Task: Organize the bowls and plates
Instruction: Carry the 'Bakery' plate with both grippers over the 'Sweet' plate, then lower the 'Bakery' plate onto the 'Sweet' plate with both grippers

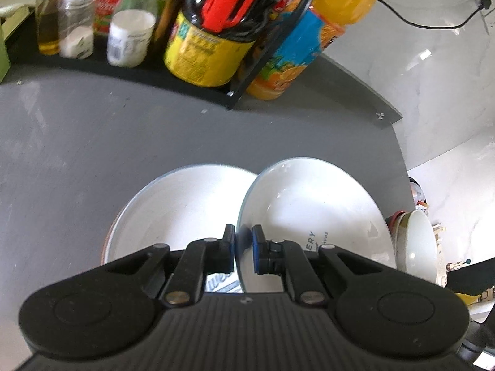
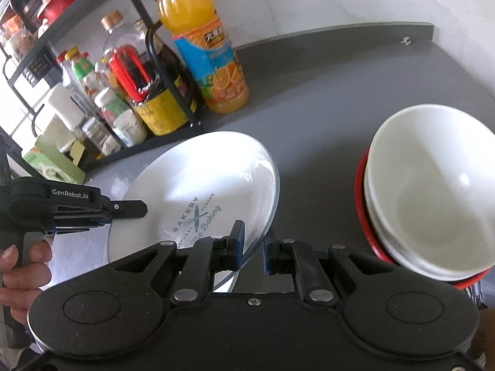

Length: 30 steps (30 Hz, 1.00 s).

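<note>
The printed plate (image 2: pixel 198 185) is being held tilted over the counter (image 2: pixel 309 99), beside the stacked bowls (image 2: pixel 433 185), its rim pinched by both grippers' fingers (image 1: pixel 229 244); glazed, slippery, breakable.

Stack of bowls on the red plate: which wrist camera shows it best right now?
The right wrist view. There the stack of bowls fills the right side, its open top bowl and the red plate rim underneath both plain. The left wrist view catches only a cropped sliver of the bowls at the right edge, behind the held printed plate.
</note>
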{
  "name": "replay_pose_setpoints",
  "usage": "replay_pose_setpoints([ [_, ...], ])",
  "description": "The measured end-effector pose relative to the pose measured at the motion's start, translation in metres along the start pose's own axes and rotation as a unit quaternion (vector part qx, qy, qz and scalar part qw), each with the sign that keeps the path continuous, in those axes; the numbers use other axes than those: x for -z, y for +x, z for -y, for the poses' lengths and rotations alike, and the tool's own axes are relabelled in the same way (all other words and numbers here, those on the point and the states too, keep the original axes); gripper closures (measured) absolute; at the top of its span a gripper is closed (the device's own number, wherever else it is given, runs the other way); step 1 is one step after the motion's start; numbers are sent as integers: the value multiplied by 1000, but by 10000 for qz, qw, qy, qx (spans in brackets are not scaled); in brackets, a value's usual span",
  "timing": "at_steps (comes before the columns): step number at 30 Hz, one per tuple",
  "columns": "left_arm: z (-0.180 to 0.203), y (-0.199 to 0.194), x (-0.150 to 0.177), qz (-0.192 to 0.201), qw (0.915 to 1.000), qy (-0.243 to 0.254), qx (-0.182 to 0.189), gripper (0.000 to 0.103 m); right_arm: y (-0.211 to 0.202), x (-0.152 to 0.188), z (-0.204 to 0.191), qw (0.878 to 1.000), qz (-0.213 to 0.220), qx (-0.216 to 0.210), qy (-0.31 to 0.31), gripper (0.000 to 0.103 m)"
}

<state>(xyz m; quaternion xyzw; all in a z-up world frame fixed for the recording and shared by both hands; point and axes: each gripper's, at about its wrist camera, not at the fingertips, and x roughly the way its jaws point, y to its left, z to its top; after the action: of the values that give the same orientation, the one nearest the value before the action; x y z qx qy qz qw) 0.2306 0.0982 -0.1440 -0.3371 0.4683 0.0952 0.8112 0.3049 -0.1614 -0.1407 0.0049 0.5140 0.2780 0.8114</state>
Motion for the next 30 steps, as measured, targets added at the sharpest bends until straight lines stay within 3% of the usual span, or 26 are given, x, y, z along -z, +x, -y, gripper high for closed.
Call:
replay_pose_setpoints([
  [30,-42,11,29,-259,9976,-182,-615,89,30,17,-28,9986,-391,193,-283,91],
])
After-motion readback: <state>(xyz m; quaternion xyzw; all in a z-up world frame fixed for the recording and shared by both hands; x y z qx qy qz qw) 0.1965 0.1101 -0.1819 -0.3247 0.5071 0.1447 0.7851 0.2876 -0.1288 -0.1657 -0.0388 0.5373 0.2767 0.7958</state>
